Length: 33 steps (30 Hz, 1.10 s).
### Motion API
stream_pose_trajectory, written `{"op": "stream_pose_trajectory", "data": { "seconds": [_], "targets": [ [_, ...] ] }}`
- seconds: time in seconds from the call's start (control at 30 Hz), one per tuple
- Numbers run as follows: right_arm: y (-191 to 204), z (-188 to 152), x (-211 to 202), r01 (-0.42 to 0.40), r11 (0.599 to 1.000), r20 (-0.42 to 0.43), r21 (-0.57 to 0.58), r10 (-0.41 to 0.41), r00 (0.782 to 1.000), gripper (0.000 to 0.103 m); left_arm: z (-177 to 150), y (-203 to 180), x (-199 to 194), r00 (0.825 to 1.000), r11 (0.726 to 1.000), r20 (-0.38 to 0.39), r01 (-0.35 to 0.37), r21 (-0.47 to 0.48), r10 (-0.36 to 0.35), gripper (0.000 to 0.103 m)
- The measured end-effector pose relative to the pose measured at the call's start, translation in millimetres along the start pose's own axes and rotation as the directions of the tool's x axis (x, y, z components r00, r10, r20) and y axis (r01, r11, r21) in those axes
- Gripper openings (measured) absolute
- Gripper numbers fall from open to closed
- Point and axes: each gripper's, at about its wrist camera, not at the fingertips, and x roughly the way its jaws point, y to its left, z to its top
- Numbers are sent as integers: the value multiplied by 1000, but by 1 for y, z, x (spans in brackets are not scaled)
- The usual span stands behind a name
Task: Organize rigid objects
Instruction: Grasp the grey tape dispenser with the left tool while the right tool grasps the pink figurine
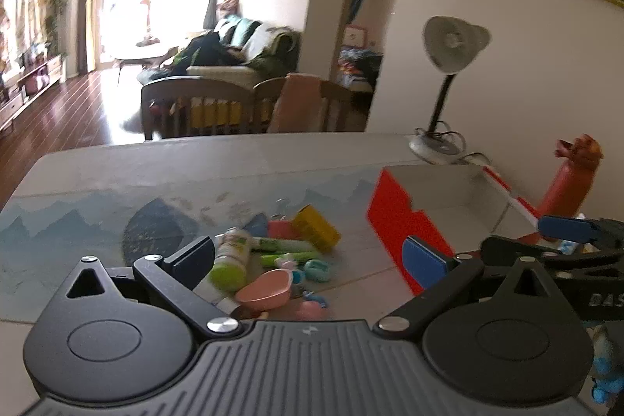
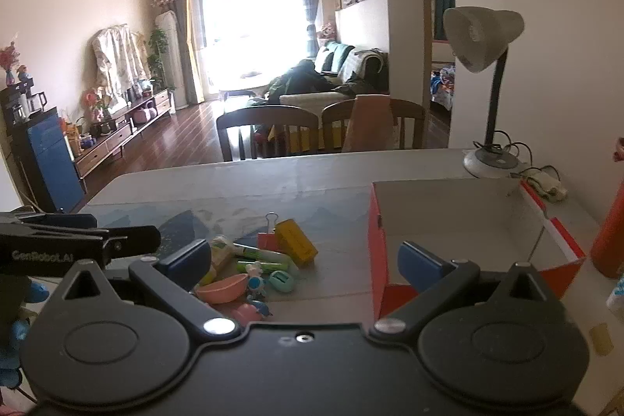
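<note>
Left wrist view: we hold the left gripper (image 1: 310, 256) and right gripper (image 2: 302, 262) agape, empty; the pink bowl (image 1: 263, 289) lies at six o'clock of the yellow box (image 1: 316, 229).

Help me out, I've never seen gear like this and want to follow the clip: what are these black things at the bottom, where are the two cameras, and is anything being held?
Each picture comes from a camera on a handheld two-finger gripper that a person carries, looking forward along its fingers. The first shows the left gripper, the second the right gripper. Both are open and hold nothing. On the table lies a pile of small things: a yellow box, a pink scoop, a red binder clip, green tubes. Right of them stands an open, seemingly empty red box, with a desk lamp behind it.
</note>
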Motion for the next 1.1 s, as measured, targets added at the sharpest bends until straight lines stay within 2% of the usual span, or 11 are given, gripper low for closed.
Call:
{"op": "stream_pose_trajectory", "data": {
  "seconds": [0.3, 0.53, 0.77, 0.93, 1.1],
  "targets": [
    [12, -5, 30, -64, 997, -42, -51, 62, 997, 101, -2, 39, 24, 996, 995, -20, -92, -31, 91, 103],
    [18, -23, 72, -119, 989, -145, -87, 106, 984, 97, -30, 69, 56, 982, 987, -115, -157, -33, 152, 103],
    [26, -46, 116, -155, 983, -274, -97, 124, 954, 87, -65, 80, 83, 972, 989, -197, -140, -46, 129, 102],
    [31, -47, 146, -148, 988, -334, -40, 126, 934, 84, -89, 76, 101, 968, 991, -215, -131, 15, 131, 102],
    [41, -56, 173, -137, 990, -390, -36, 113, 914, 79, -100, 69, 113, 966, 992, -229, -103, 70, 117, 102]
  ]
}}
